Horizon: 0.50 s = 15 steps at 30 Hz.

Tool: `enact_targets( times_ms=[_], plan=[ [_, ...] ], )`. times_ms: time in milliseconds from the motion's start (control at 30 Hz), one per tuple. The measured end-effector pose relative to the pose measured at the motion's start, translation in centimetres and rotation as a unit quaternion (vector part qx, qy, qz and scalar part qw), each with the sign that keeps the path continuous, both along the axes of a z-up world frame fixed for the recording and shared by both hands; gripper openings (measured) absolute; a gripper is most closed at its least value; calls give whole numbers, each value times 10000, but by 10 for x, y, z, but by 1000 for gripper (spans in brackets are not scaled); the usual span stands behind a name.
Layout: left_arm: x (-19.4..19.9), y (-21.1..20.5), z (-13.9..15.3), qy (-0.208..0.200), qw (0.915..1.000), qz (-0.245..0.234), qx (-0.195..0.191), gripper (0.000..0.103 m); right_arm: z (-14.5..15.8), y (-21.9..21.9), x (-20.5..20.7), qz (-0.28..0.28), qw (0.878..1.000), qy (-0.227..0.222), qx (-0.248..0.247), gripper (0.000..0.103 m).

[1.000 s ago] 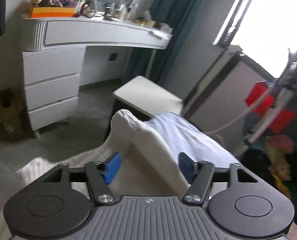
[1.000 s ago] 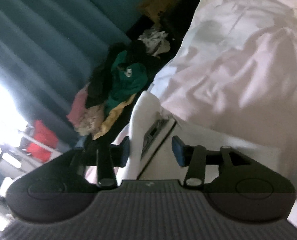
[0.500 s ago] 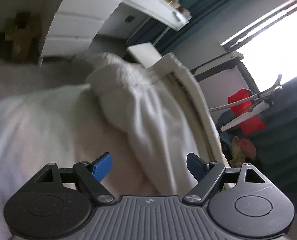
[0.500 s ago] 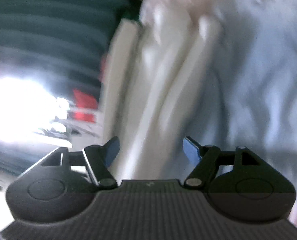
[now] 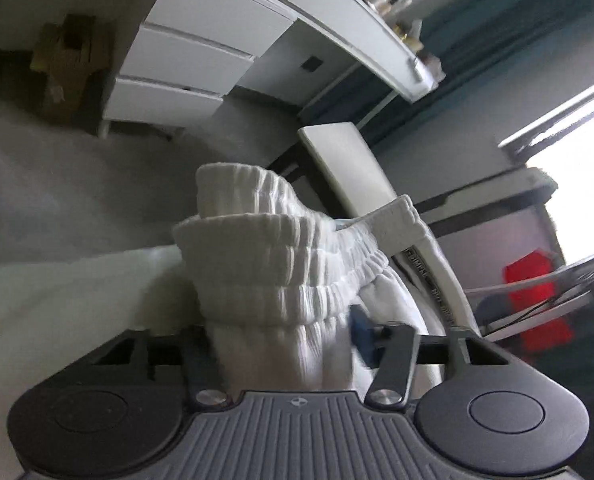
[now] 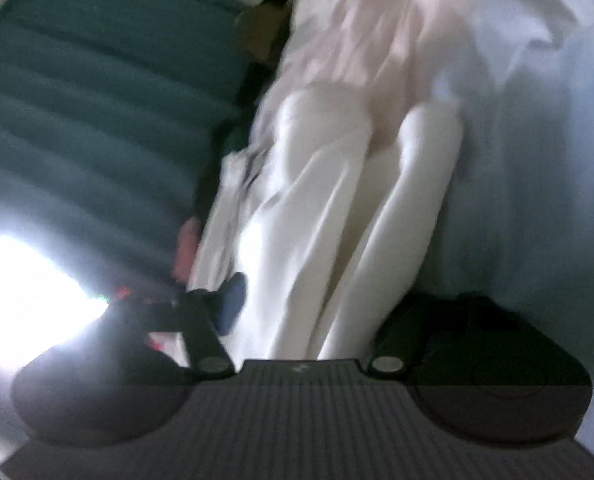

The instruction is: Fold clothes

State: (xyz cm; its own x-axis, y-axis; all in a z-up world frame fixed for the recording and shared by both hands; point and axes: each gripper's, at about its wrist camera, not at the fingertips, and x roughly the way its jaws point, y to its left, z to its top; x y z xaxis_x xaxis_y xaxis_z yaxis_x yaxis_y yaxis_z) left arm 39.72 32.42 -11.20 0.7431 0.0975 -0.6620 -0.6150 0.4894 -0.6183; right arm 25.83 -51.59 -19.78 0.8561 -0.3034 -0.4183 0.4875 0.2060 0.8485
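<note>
White garment (image 5: 281, 280) bunched between closing left tool (image 5: 285, 344), right tool (image 6: 297, 300) likewise

Left gripper (image 5: 287, 344): pitched downward, jaws closing, white trousers (image 5: 281, 264) gathered between them just below the ribbed waistband. Right gripper (image 6: 309, 312): tilted downward, jaws closing over the folds of the same trousers; picture blurred, contact unconfirmed.

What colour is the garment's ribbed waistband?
White; the waistband shows best in the left wrist view.
</note>
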Motion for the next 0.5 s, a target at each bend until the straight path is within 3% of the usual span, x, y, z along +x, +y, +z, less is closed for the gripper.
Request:
enact_targets(
  times_ms=[33, 67, 133, 367, 500],
  plan=[
    [1, -1, 5, 24, 10000, -20, 85, 29, 1, -4, 4, -80, 9999, 146, -17, 32],
    [3, 0, 11, 59, 9998, -66, 174, 24, 5, -8, 10, 4, 9994, 348, -88, 20],
    [4, 0, 26, 159, 9992, -183, 330, 16, 17, -13, 17, 222, 9971, 663, -297, 11],
    [-49, -5, 96, -196, 9949, -504, 848, 14, 55, -18, -9, 469, 9960, 473, -596, 8],
    [-109, 1, 131, -290, 9924, -630, 1019, 13, 65, -19, -61, 560, 9957, 459, -578, 8]
  ],
)
